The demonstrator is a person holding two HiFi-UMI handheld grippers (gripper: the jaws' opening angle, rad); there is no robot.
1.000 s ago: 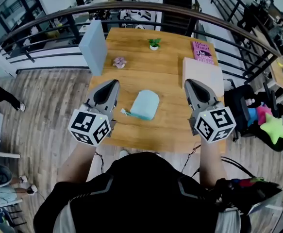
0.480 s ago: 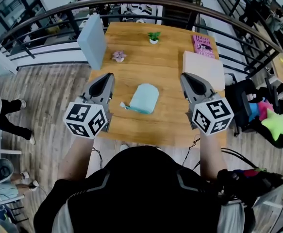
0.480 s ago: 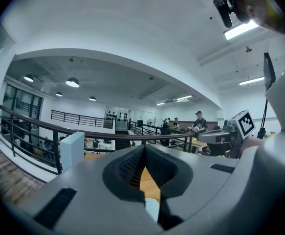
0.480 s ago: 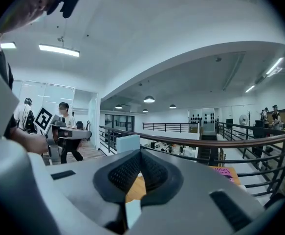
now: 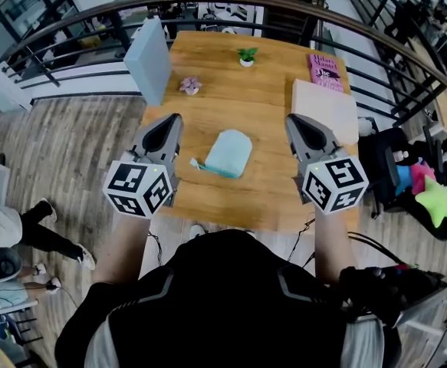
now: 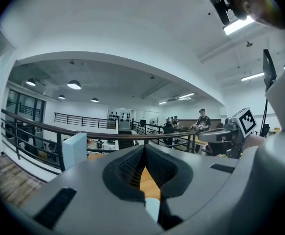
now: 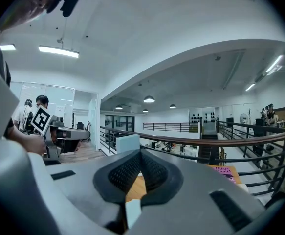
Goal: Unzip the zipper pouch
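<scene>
No legible text; dark lettering on the pink book (image 5: 325, 67), seemingly too blurred

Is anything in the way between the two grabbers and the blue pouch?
No, nothing visible. The blue pouch lies on bare table between the left gripper and right gripper; the small plant and pink book sit farther back.

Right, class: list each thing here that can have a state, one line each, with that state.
zipper pouch, lying flat, not held
left hand-held gripper, shut, empty
right hand-held gripper, shut, empty
pink book, closed, lying flat
potted plant, upright
</scene>
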